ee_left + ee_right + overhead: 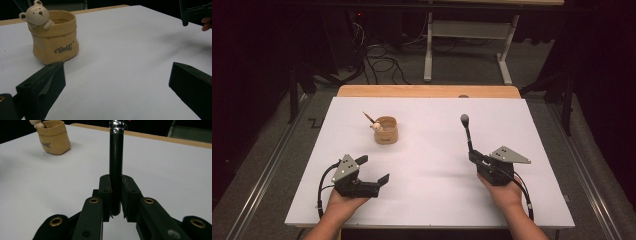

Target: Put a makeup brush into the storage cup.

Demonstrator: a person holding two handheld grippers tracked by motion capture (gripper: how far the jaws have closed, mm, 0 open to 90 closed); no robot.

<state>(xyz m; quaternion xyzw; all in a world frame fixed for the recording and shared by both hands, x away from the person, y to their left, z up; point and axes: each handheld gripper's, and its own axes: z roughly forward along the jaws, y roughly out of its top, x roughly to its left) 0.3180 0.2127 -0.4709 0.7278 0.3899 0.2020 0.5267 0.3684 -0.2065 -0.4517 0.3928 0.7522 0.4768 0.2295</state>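
Observation:
A small tan pot (386, 131) with a pale bear figure (37, 13) on its rim stands left of the middle of the white sheet (427, 150); a thin brown stick (368, 117) pokes out of it. My left gripper (374, 168) rests near the front left, open with nothing between its jaws, and the pot (55, 37) lies just beyond its left jaw. My right gripper (472, 156) at the front right is shut on a black-handled brush (468, 132) with a grey round head. The brush handle (116, 157) stands clamped between the pads, pointing away from the hand.
The wooden table edge (427, 91) shows past the far end of the sheet. Beyond it on the floor are cables (382, 62) and a white frame's legs (428, 55). My right gripper's body (192, 12) shows at the top right of the left gripper view.

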